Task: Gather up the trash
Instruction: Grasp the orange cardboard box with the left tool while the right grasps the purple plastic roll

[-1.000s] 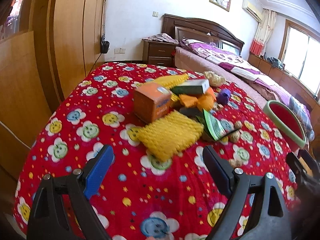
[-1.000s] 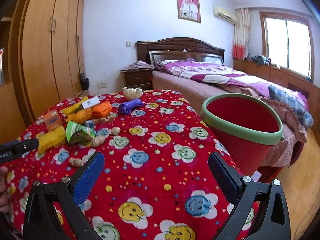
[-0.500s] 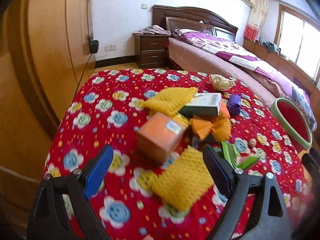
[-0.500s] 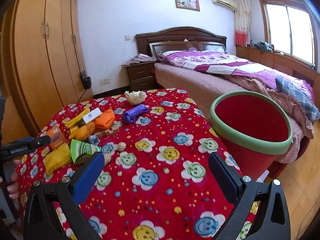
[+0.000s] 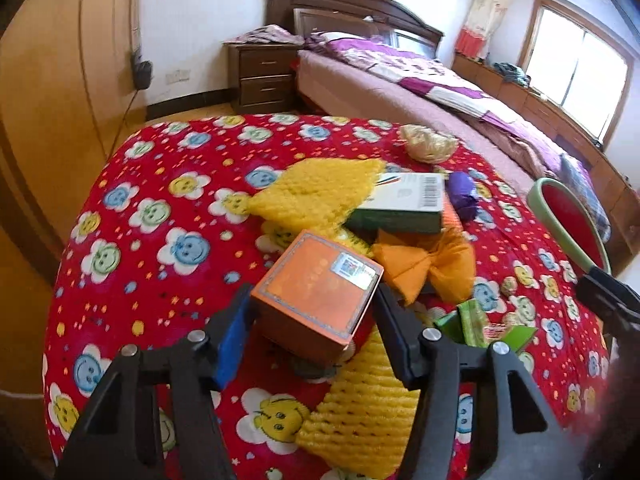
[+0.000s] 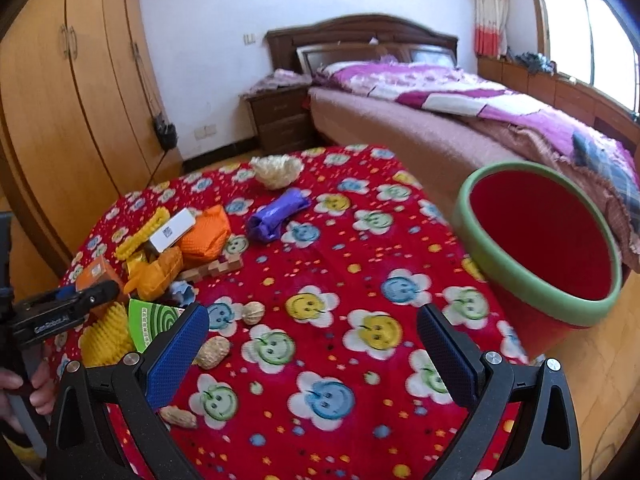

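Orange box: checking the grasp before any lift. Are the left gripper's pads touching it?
Cannot tell. In the left wrist view the orange box sits between the closing left gripper pads; no gap or contact shows plainly.

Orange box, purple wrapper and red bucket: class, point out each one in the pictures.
orange box (image 5: 320, 280), left wrist view, on its top face.
purple wrapper (image 6: 276, 214), right wrist view, on its crumpled middle.
red bucket (image 6: 520, 276), right wrist view, on its green rim.

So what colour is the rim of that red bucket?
Green; the red plastic bucket's rim shows best in the right wrist view.
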A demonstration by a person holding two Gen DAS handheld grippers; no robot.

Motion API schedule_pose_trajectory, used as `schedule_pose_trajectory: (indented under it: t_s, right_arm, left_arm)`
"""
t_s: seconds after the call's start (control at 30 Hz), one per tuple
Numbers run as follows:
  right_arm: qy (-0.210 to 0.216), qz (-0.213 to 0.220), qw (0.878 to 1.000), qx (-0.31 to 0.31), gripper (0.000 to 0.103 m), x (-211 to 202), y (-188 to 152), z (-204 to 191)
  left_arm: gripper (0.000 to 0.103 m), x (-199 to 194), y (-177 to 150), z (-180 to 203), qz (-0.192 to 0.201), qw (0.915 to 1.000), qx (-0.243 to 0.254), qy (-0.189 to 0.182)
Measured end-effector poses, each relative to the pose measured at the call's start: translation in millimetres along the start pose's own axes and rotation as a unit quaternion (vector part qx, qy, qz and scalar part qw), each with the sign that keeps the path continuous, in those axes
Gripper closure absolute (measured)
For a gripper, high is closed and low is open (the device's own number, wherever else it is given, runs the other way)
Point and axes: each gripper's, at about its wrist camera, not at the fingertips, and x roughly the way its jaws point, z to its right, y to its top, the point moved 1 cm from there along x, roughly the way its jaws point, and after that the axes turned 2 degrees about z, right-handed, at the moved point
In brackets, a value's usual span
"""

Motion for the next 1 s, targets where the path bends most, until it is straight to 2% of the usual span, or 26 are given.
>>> schedule_pose_trajectory:
  t_s: [0.1, 0.2, 0.33, 0.47, 0.63, 0.7, 0.77, 0.83, 0.93, 1.0]
  right_arm:
    - [0.008, -0.014, 1.000, -0.003, 0.000, 13.7, 7.7, -5.7]
    - [0.007, -0.013, 1.000, -0.015, 0.000, 23.9, 19.6, -11.1]
    - [0.011, -0.013, 1.000, -0.024, 0.001, 40.3, 39.8, -17.5]
    - [0.012, -0.021, 0.999, -0.026, 0.004, 61.0, 49.6, -22.8]
    - [0.024, -0.050, 0.998, -0.004, 0.026, 94.5, 58.4, -24.0]
    - [0.029, -0.056, 0.998, 0.003, 0.030, 106.0, 62.2, -23.2]
    - [0.034, -0.065, 0.997, 0.007, 0.041, 117.8, 63.9, -23.7]
    - [0.044, -0.080, 0.996, 0.012, 0.060, 128.1, 63.9, -22.4]
    - [0.048, -0.086, 0.995, 0.017, 0.074, 132.1, 59.7, -20.0]
    - [0.056, -0.084, 0.995, 0.022, 0.076, 129.2, 58.6, -16.9]
  left_arm:
    - [0.043, -6.6, 8.3, 3.4, 0.017, 0.9998, 0.007, 0.001]
    - [0.043, -12.0, 19.1, 2.1, 0.039, 0.9991, -0.001, 0.018]
    - [0.043, -12.7, 35.4, -3.4, 0.048, 0.9982, -0.030, 0.021]
    - [0.043, -8.1, 47.7, -2.3, 0.048, 0.9976, -0.038, 0.032]
    - [0.043, -4.0, 55.7, 3.2, 0.046, 0.9972, -0.046, 0.038]
    - [0.043, -3.5, 55.7, 6.6, 0.046, 0.9970, -0.050, 0.037]
    - [0.043, -1.7, 56.5, 10.0, 0.043, 0.9970, -0.053, 0.036]
    - [0.043, 0.3, 56.9, 15.3, 0.039, 0.9972, -0.054, 0.034]
    - [0.043, 2.1, 56.7, 23.6, 0.033, 0.9976, -0.054, 0.028]
    - [0.043, 0.1, 56.1, 29.6, 0.032, 0.9979, -0.052, 0.022]
